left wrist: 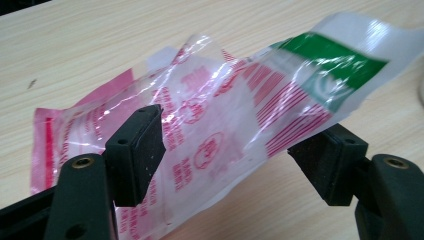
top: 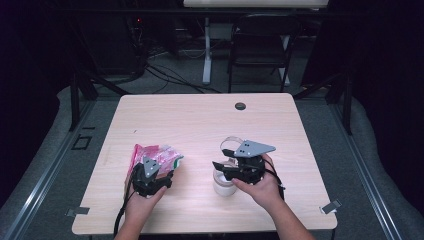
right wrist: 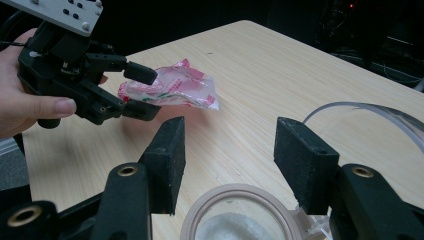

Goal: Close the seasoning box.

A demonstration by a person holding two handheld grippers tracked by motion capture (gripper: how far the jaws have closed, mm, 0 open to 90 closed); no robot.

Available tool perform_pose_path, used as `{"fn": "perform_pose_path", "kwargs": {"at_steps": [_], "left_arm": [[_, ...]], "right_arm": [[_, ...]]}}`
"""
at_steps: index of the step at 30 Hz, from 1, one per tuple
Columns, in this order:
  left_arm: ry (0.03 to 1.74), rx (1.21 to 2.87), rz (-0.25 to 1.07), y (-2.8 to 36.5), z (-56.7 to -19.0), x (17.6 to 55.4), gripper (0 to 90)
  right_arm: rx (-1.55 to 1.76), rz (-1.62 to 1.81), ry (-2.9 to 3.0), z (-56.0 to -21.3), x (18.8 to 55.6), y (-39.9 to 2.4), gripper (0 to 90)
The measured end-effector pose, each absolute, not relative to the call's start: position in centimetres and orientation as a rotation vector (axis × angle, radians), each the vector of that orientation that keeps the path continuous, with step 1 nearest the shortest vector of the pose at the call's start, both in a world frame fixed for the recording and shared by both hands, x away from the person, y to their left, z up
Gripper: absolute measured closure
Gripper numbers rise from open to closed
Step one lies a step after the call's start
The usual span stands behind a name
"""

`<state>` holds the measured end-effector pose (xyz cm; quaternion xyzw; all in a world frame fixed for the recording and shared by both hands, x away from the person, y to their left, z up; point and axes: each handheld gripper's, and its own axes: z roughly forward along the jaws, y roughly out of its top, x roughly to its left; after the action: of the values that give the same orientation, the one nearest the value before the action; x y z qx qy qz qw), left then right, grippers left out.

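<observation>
right gripper [right wrist: 227, 150], jaws spread, above open jar [right wrist: 240, 212]; left gripper [left wrist: 235, 155], jaws spread around plastic bag [left wrist: 215, 115].
jar of white powder cut off at frame bottom in the right gripper view, half hidden under that gripper in the high view [top: 223, 181]. bag print hard to read. bag lies left of jar, well apart, on table [top: 200, 120]; wide bare tabletop beyond jar, near edge close behind it.

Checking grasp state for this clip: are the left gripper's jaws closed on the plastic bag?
No, the left gripper stands open, its jaws wide apart around the plastic bag.
</observation>
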<state>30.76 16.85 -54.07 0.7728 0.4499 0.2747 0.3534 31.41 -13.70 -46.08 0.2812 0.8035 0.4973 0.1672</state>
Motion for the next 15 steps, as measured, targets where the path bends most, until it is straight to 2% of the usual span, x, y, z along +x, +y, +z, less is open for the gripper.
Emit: {"fn": "perform_pose_path", "kwargs": {"at_steps": [15], "left_arm": [[1.071,2.031,0.658,14.5,-53.9,30.0,31.5]], "right_arm": [[0.806,1.421,2.279,-45.6,31.3,-14.3,49.1]]}}
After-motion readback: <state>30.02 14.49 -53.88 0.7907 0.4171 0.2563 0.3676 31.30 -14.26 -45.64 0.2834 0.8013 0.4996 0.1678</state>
